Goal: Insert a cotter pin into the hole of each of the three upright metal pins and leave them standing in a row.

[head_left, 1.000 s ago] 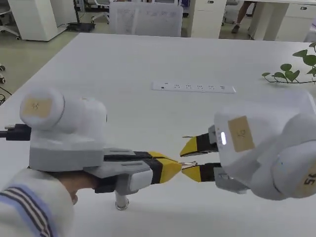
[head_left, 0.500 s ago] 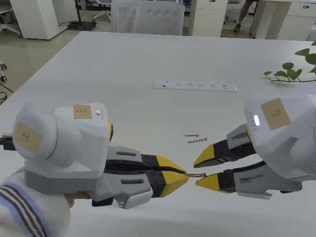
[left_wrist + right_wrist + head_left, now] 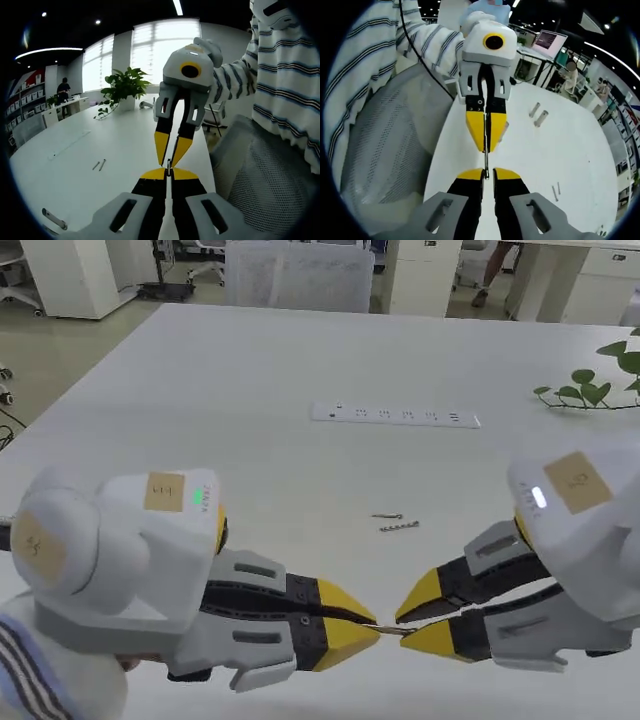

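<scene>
Cotter pin sits over the bench near its front edge. One end is pinched in the fully closed left gripper, and the right gripper brackets the other, jaws a sliver apart, narrower than half a second ago. Beyond, two loose cotter pins and a power strip lie amid wide bare surface.

head view high over the table, gripper views low, close, face to face, one shared cotter pin
</scene>
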A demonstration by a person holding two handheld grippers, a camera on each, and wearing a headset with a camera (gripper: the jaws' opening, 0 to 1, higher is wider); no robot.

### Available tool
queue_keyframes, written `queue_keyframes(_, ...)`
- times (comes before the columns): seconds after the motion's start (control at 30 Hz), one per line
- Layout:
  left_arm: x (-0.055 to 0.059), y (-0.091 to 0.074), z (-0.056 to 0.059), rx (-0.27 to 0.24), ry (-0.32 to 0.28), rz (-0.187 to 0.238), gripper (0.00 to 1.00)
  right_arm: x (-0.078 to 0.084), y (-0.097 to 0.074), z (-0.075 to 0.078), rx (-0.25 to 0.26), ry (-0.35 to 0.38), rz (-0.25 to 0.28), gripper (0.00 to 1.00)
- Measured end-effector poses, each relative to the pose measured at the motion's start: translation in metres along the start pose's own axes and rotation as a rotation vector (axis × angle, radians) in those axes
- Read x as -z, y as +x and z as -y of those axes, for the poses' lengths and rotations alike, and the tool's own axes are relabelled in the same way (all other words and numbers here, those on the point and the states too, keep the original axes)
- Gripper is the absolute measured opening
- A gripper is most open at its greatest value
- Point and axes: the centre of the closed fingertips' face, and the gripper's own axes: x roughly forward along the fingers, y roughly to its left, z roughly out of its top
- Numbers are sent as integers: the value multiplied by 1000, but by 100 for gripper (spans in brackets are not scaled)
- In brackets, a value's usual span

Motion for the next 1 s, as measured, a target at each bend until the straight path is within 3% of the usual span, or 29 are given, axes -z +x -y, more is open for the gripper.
queue_keyframes(0.4,4,-6,6,14,9,-1,0,1,3,-9,-48,13,-15,6)
queue_keyframes(0.77,13,-11,10,30,-12,-15,0,-5,1,-14,-82,99,31,4)
queue_keyframes(1.0,13,-8,12,34,-21,-17,0,-6,-2,-14,-90,136,25,4)
